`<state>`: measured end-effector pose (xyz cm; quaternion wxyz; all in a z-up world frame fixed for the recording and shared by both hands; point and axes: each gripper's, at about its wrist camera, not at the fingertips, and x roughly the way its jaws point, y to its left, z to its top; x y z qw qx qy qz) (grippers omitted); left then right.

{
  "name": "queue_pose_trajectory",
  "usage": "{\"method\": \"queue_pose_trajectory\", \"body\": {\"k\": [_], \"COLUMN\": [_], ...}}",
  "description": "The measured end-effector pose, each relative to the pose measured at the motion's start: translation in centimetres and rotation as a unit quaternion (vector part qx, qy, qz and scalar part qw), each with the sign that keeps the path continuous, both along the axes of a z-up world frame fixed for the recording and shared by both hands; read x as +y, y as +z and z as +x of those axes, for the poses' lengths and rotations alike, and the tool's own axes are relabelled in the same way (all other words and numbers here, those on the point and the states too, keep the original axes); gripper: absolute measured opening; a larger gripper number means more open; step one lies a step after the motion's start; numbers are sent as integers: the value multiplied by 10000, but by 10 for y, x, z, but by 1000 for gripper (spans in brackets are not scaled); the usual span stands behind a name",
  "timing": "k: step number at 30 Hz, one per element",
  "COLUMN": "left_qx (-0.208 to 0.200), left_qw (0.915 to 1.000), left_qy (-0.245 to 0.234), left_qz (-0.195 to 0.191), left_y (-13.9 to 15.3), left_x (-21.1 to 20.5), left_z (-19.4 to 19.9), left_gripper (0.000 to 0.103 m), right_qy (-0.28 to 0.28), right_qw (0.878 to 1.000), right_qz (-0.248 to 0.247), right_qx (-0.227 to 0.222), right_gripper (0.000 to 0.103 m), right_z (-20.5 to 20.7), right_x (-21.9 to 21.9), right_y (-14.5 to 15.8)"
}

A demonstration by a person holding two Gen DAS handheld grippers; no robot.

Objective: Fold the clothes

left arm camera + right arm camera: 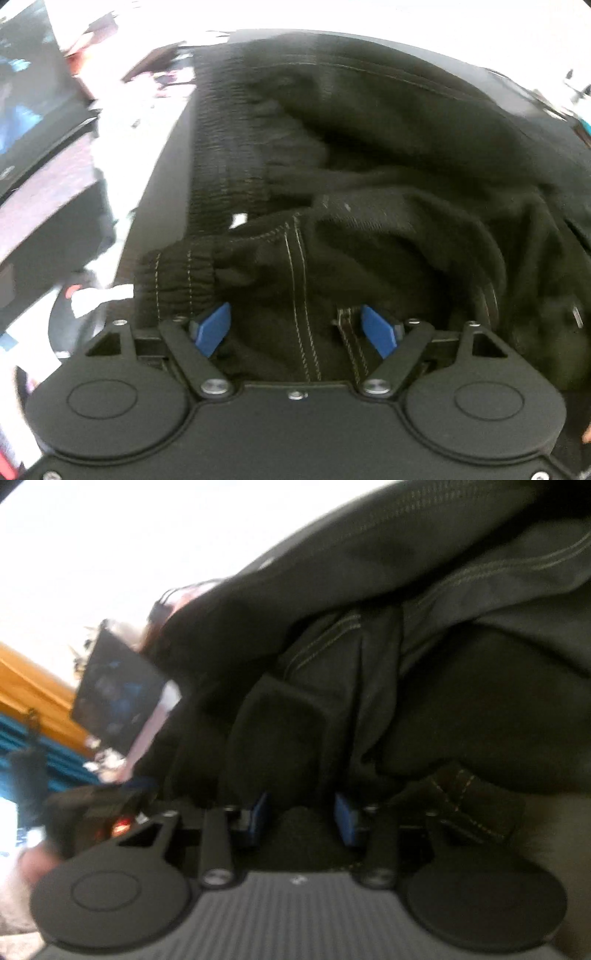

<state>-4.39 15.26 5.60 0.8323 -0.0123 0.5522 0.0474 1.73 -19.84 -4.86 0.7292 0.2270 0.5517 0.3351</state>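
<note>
Left gripper (295,326) gapes wide over the crumpled black stitched trousers (369,155), pads gripping nothing. Right gripper (304,818) stands part-open, dark cloth between its pads; any grip is lost in blur.

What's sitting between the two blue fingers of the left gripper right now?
In the left wrist view, black fabric of the dark stitched garment with a pale double seam fills the gap of the left gripper; the blue fingers stand wide, not pressing it.

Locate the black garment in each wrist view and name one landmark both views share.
Left wrist: the black garment fills the centre and right, its ribbed waistband left of centre.
Right wrist: it fills the centre and right, bunched before the fingers.
Shared landmark: the dark screen, at the left in both.
</note>
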Motion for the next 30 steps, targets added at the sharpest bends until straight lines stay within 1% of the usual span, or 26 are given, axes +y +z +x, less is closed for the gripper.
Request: {"method": "queue_pose_trajectory", "body": {"k": [2,3,6,7,8,10,11,12,13,15,16,18,19,20,21,22,23,24,25,27,28,30], "left_qx": [-11,-38,-488,-815,-1170,-1649,-1728,-1708,-1642,-1475,-1409,-1219,-1107,-1002,-897,-788,-652,-510,-397,-218,-168,-106], "left_qw": [9996,9991,9956,9927,9893,9852,9847,9846,9841,9807,9783,9737,9714,9703,9690,9692,9707,9737,9772,9844,9865,9880], "left_qy": [244,391,793,851,798,350,42,-352,-670,-1254,-1477,-1860,-2025,-2110,-2193,-2205,-2165,-2066,-1948,-1681,-1591,-1515], "left_qz": [139,156,118,241,344,300,205,121,109,265,361,502,559,629,699,764,810,808,749,467,357,271], "left_y": [3,6,35,49,63,84,89,90,87,73,63,45,38,29,21,15,8,4,0,-2,-3,-6], "left_x": [5,8,4,-2,-11,-37,-50,-68,-84,-119,-133,-161,-175,-179,-184,-185,-184,-180,-177,-164,-159,-153], "left_z": [7,12,9,6,2,-2,-1,1,4,8,9,8,7,7,8,9,10,11,10,11,11,7], "left_gripper": [79,79,77,77,79,82,84,86,86,86,86,85,85,85,85,85,85,85,87,87,88,90], "right_qy": [210,309,565,461,330,-184,-508,-830,-1155,-1736,-1987,-2235,-2214,-2179,-2087,-1991,-1885,-1787,-1698,-1617,-1576,-1427], "right_qw": [9997,9995,9984,9986,9985,9947,9919,9892,9856,9741,9665,9546,9496,9442,9391,9344,9346,9375,9401,9416,9416,9403], "right_qz": [99,76,13,23,66,411,447,318,35,-592,-917,-1433,-1650,-1853,-2003,-2132,-2169,-2176,-2188,-2275,-2319,-2371], "right_qx": [82,49,-77,-241,-423,-924,-1076,-1166,-1233,-1322,-1344,-1352,-1484,-1632,-1852,-2045,-2095,-2045,-1989,-1883,-1864,-1983], "right_gripper": [39,39,39,39,39,39,40,40,40,40,42,60,79,85,85,85,85,85,85,86,86,88], "right_z": [-5,-6,-11,-16,-20,-28,-30,-32,-33,-34,-35,-36,-39,-41,-45,-48,-49,-47,-45,-44,-44,-49], "right_x": [9,11,17,15,10,-21,-39,-56,-71,-101,-113,-110,-106,-102,-97,-92,-88,-85,-81,-74,-74,-71], "right_y": [-2,-1,2,12,22,43,50,56,58,59,57,50,49,48,49,48,45,41,37,28,24,24]}}
